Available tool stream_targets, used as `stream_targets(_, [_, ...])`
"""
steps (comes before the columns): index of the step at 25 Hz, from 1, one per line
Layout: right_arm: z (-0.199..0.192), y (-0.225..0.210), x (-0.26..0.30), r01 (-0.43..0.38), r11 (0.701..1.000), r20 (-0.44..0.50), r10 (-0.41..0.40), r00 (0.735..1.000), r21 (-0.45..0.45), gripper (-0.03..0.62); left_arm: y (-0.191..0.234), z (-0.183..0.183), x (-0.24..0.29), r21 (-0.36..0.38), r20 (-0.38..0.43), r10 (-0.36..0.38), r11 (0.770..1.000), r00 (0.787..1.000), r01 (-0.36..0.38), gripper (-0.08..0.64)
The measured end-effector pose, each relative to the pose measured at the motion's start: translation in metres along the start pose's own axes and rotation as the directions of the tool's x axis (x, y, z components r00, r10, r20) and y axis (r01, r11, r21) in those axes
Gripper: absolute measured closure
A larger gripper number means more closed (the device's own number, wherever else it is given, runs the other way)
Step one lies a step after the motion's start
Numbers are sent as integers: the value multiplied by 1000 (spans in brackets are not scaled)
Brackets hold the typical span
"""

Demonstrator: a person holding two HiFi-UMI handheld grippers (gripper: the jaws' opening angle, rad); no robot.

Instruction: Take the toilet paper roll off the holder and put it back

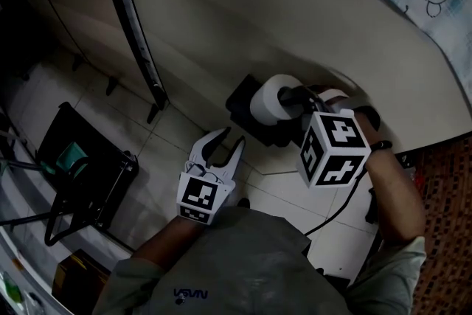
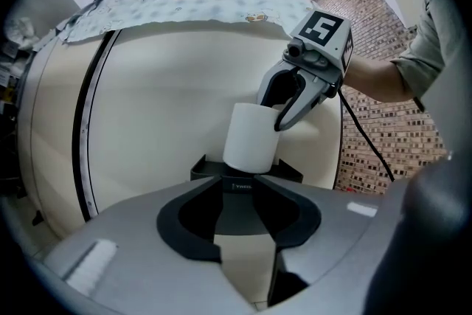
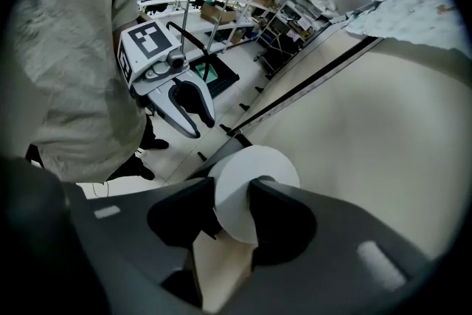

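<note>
One toilet paper roll (image 1: pixel 274 101) stood in the scene, a white, soft-sided cylinder set on end on one black holder (image 2: pixel 209 170). Its long axis ran upright, and one flat end faced up toward the head camera. The holder looked like hard, dark plastic with a shallow tray-like rim. It sat against a broad, smooth, cream wall panel (image 1: pixel 295 11) that curved away behind it (a single thin black strip (image 1: pixel 133 26) ran down that panel).

Two grippers were in play, each carrying one cube with black-and-white square markers. The right gripper (image 3: pixel 232 210) came down steeply onto the top of the roll. Its dark jaws pinched the roll, with white paper filling the gap between the two pads. In the left gripper view, one finger (image 2: pixel 289 111) curved over the roll's upper edge near the core. I could not tell how far in it reached.

The left gripper (image 2: pixel 247 192) pointed nearly level at the roll from a little way off, on the floor side. Its pale grey jaws with black pads stood partly spread with nothing between them. It touched neither roll nor holder.

One black cable (image 1: pixel 339 206) trailed from the right gripper over the pale tiled floor (image 1: pixel 162 151).
</note>
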State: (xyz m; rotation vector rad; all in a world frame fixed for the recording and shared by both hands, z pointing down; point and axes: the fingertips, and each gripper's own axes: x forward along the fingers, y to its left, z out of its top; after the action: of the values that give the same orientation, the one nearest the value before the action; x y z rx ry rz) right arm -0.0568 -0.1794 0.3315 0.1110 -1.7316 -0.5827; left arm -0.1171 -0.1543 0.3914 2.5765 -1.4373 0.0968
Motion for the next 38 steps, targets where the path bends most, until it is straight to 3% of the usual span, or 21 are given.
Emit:
stream_targets(5, [4,-7,-24,82,990,97,-93,991,117,442,-7,3,-3,11,13,-3,1000,1000,3,446])
stream_targets(9, [6,-14,-49,146,946,225,-215,950,289,442,-10,5,-6,11,21,-10,1000,1000,10,462])
stream_targets(13, [0,-16,-72,161,863,331,-348,877,479,442,-8,8,-9,8,26,1,1000,1000,-1,462])
stream_targets(19, [-10,7,-93,102,714,407,-504,762,693,443,-14,10,-12,15,17,-9,1000,1000,9,472])
stream_targets(26, [-22,37,-102,2,536,410,-648,642,844,443,-26,12,-10,22,19,-12,1000,1000,11,495])
stream_targets(31, [-26,64,-104,-61,458,401,-697,594,887,444,-32,17,-16,33,10,-11,999,1000,10,511])
stream_targets(38, [-45,98,-88,-152,352,373,-733,568,924,444,-34,9,-16,28,4,13,1000,1000,-14,529])
